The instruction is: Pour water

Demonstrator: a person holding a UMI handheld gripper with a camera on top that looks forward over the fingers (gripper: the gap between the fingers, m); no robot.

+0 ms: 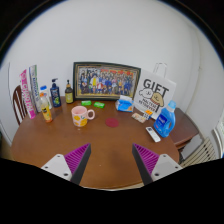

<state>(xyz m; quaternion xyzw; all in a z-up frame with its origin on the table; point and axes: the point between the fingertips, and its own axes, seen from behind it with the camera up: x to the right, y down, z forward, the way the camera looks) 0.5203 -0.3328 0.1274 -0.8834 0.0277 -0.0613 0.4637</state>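
Here the gripper (112,160) hung open over bare table (110,140), holding nothing; mug (81,115) and blue bottle (166,120) stood well beyond.

wall (120,35): plain white | table (105,145): brown wood | chair (17,103): beside table

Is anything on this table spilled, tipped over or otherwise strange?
Nothing stands out. The mug, the bottles and the framed photo at the wall stand upright, and the wooden table shows no spill. The claw is open and empty, short of them all.
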